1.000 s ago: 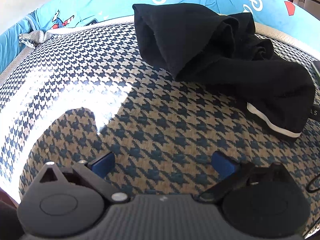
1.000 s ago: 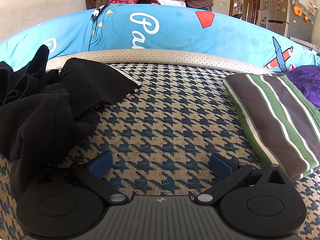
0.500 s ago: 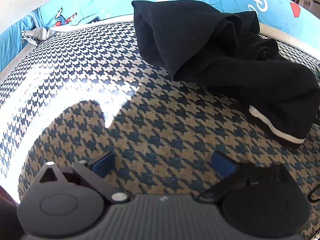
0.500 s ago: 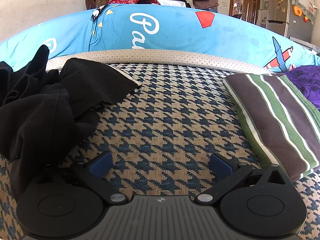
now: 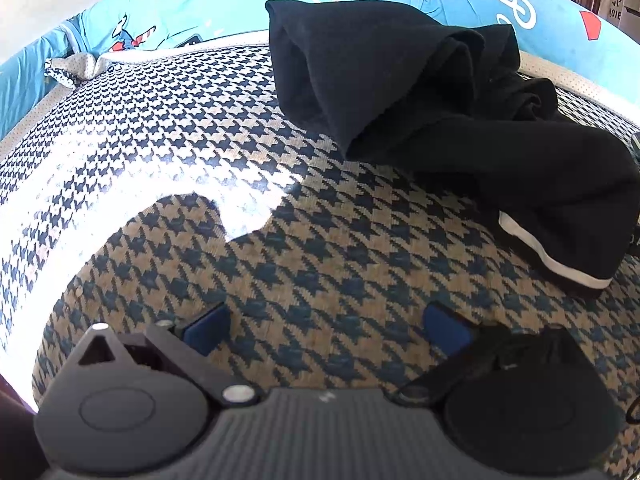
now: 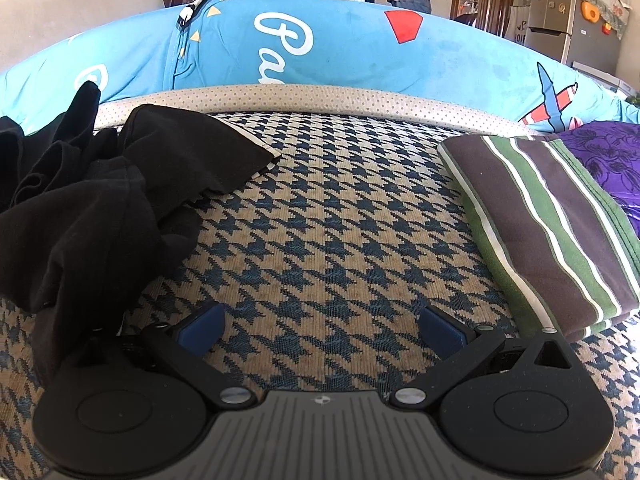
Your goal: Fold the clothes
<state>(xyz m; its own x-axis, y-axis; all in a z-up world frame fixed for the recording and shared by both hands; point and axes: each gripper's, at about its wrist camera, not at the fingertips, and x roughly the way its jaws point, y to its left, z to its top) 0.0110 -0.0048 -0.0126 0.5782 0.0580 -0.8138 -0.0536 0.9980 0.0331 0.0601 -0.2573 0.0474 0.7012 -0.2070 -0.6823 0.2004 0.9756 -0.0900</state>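
Black garment (image 5: 460, 120) crumpled on houndstooth cover (image 5: 320, 240), white-trimmed hem showing; both grippers' fingers (image 5: 206, 326) spread, empty.

right gripper (image 6: 322, 330) fingers apart (empty) | black garment (image 6: 92, 208) left | striped folded cloth (image 6: 552, 216) right

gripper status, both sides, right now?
Left gripper: jaws open, holding nothing, over the houndstooth cover.
Right gripper: jaws open, holding nothing; black garment lies beside it, ungrasped.
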